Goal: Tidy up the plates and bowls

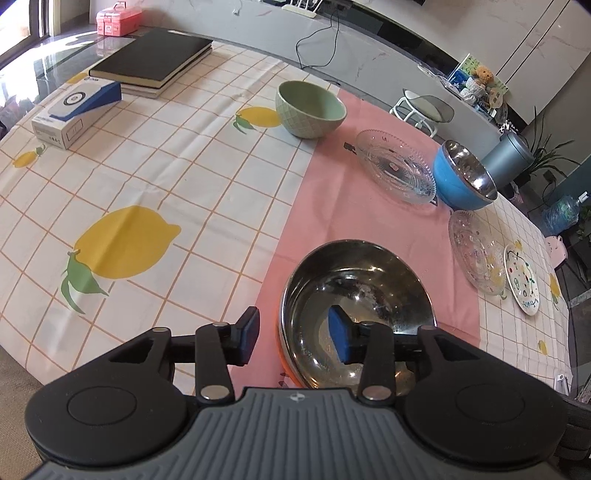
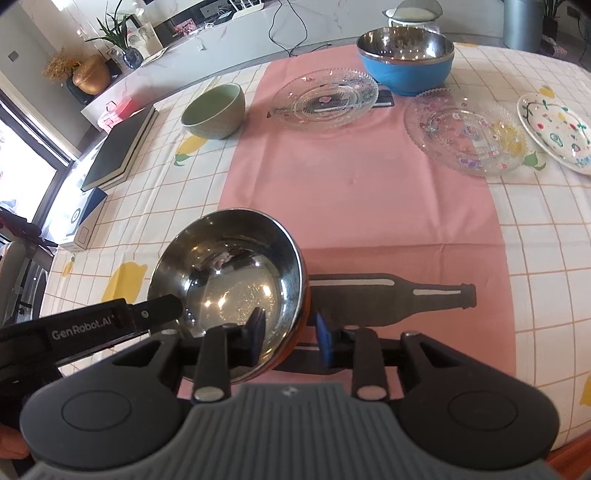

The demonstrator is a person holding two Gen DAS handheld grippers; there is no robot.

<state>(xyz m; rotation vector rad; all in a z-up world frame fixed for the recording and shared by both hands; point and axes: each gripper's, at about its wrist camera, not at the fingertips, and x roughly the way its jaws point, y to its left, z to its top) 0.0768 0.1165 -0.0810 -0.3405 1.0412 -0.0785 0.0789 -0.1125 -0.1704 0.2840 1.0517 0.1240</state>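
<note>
A steel bowl with an orange outside sits near the table's front edge on the pink runner. My left gripper is open and straddles its left rim, one finger inside the bowl. My right gripper is open and straddles its right rim the same way. Farther back are a green bowl, a blue steel-lined bowl, two glass plates and a white painted plate.
Black books, a blue-and-white box and a pink case lie at the far left. A pink runner with a bottle print crosses the lemon tablecloth. The table edge lies just below both grippers.
</note>
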